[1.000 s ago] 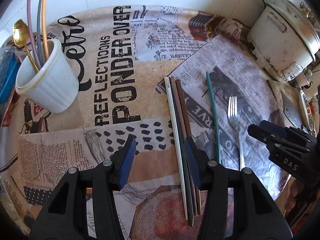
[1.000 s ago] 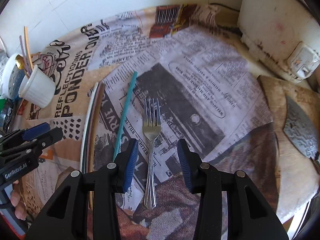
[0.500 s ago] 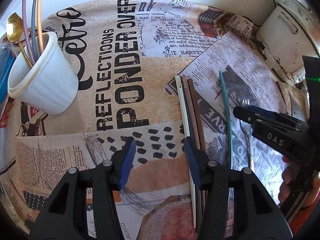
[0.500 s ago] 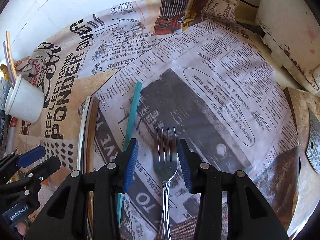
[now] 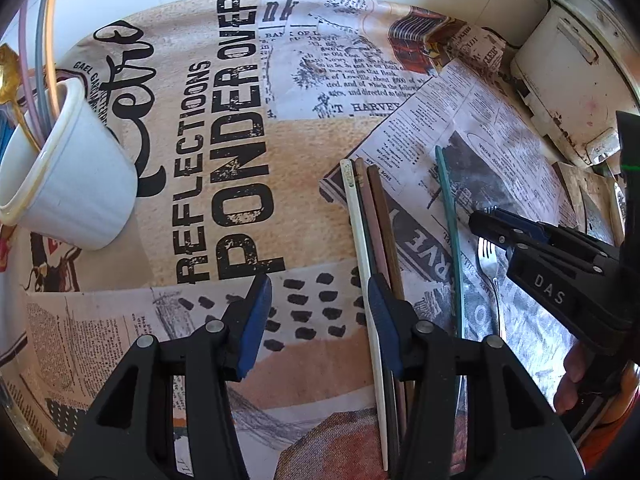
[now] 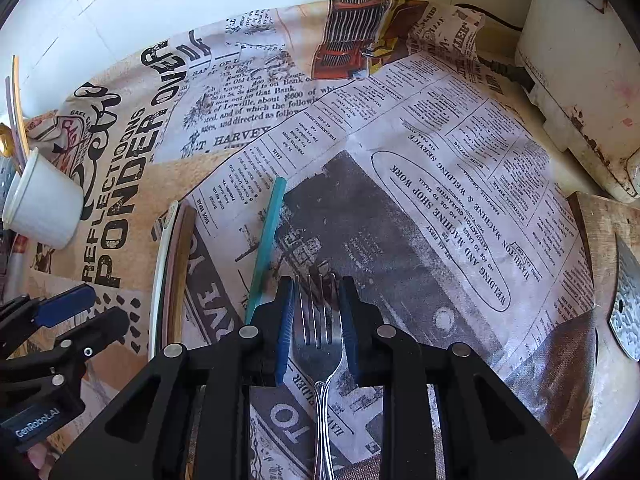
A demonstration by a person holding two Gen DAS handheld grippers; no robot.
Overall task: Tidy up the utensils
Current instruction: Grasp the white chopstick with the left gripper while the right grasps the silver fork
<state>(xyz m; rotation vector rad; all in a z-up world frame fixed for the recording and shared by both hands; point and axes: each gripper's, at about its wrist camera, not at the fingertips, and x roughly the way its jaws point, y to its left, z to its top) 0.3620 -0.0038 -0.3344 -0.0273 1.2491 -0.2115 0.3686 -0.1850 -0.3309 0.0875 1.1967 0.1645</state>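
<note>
Evidently the right jaws [image 6: 316, 312] had just been closing on the fork [image 6: 318, 344] head between them, to lift it; the left jaws [image 5: 318, 316] stood released beside the sticks [image 5: 376, 240].

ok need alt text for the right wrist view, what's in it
The right gripper has just been closing, its blue pads now against the head of a metal fork lying on a newspaper-print cloth. Left of it lie a teal stick and a bundle of chopsticks; a white cup stands far left.
</note>
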